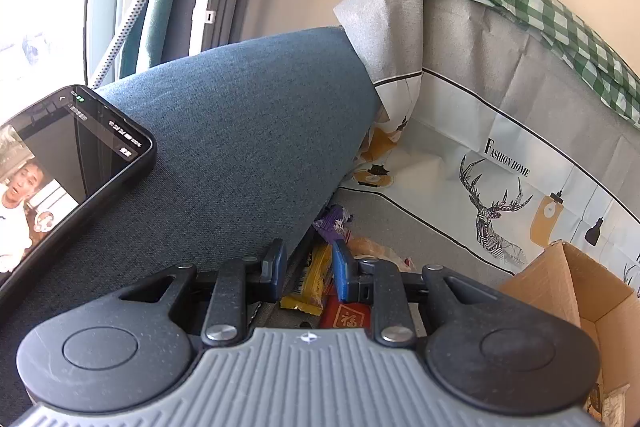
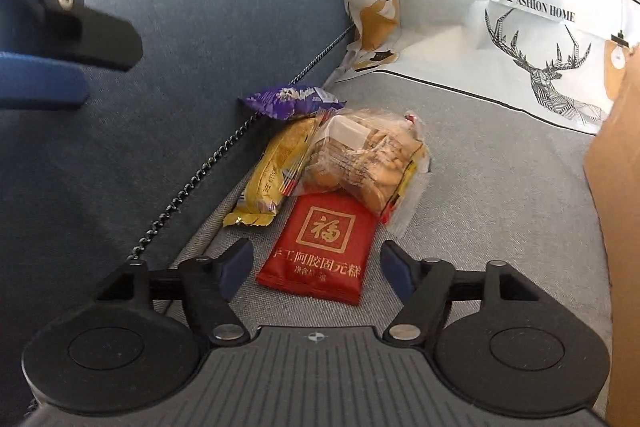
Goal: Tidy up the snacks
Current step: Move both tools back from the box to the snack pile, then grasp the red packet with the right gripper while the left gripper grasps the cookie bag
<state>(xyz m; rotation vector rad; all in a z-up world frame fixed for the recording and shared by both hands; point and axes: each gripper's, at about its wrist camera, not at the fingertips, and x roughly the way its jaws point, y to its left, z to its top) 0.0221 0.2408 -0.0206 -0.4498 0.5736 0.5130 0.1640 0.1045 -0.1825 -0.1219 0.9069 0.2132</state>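
Four snack packets are seen lying together on the grey seat cover [image 2: 500, 187], close against the blue armrest [image 2: 192, 59], which is taken here as the landmark; the purple packet [image 2: 292, 101] lies nearest to the armrest base, the yellow bar [image 2: 276, 167] lies just beside it along the armrest, the clear bag of biscuits [image 2: 364, 155] rests partly on the yellow bar, and the red packet [image 2: 320, 251] lies furthest from the armrest wall, its upper edge tucked under the biscuit bag.

The right gripper [image 2: 316, 269] is held spread, with the red packet between its fingers but not pressed by the pads; nothing is gripped yet. The left gripper [image 1: 310, 267] is seen over the edge of the armrest with its jaws narrowed and nothing between them. A cardboard box [image 1: 572, 291] stands away from the armrest, on the far side of the snacks; it is judged to be the place for them.

Some risks are judged from here: the flat red packet may slip out if only its edge is pinched; the biscuit bag may be dragged with it because of the overlap; the coiled cable [image 2: 192, 187] beside the armrest could be caught; the phone [image 1: 60, 179] on top of the armrest could be knocked by the left gripper.
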